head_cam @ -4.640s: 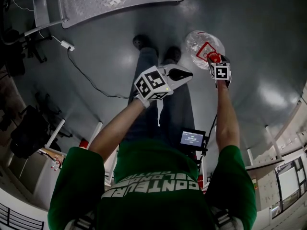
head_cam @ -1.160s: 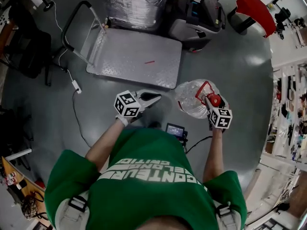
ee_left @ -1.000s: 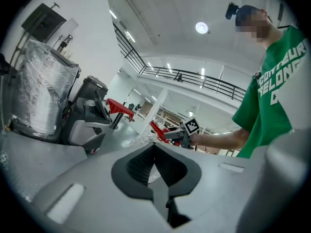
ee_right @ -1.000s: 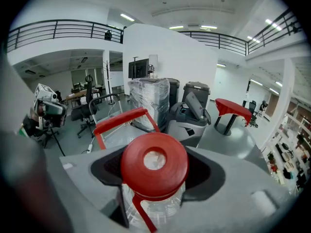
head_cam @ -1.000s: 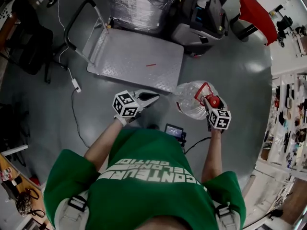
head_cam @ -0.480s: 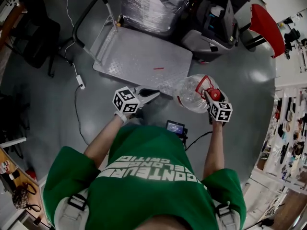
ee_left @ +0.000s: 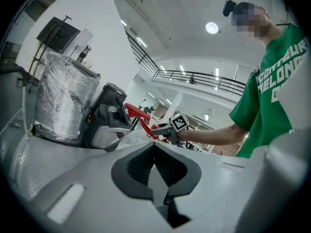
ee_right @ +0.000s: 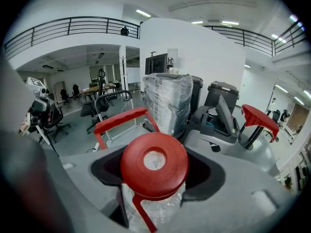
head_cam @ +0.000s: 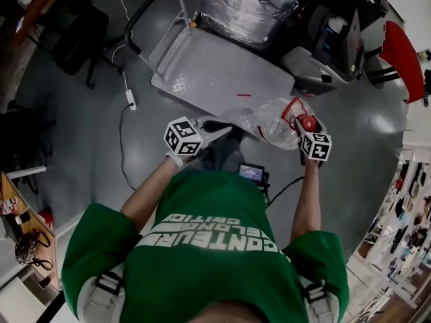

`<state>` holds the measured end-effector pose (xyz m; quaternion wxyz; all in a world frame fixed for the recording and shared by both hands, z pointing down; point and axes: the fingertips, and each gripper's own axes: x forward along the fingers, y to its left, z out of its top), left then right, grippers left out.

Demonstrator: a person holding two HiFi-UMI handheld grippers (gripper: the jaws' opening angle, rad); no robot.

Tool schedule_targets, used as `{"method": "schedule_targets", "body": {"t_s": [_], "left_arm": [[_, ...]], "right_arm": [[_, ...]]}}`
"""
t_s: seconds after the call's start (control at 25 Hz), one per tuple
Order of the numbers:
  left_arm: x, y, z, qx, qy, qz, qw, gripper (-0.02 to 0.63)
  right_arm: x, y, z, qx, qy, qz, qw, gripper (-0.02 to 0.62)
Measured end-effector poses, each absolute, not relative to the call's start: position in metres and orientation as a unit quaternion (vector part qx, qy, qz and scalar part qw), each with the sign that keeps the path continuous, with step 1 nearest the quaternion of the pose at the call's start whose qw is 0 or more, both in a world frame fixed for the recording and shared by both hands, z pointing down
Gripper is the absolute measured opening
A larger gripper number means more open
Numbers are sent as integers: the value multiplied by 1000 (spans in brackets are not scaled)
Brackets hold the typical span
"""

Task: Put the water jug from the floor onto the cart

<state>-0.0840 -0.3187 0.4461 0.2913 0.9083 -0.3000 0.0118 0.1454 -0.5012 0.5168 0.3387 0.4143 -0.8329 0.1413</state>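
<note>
Right gripper (head_cam: 307, 129) is clamping the water jug (head_cam: 275, 118) by its neck, five o'clock of the cart (head_cam: 215, 76); left gripper (head_cam: 223, 128) is hanging seemingly closed.

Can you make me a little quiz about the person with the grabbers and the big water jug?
1. True or false: the left gripper holds the water jug.
2. What colour is the jug's cap?
3. Where does the right gripper clamp the jug? A) its bottom B) its neck, under the cap C) its side

Key: 1 false, its jaws are shut on nothing; 2 red; 3 B.
</note>
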Motion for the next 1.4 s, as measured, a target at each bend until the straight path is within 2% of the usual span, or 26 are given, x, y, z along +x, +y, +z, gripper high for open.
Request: {"method": "schedule_targets", "body": {"t_s": [0.44, 0.84, 1.4], "left_arm": [[-81, -384, 466, 882, -340, 48, 324, 2], [-59, -443, 482, 859, -374, 58, 345, 2], [-57, -483, 498, 819, -441, 26, 367, 2]], "right_arm": [[95, -563, 585, 348, -849, 151, 368, 305], [79, -620, 635, 296, -857, 141, 397, 304], [42, -666, 695, 227, -863, 112, 438, 305]]}}
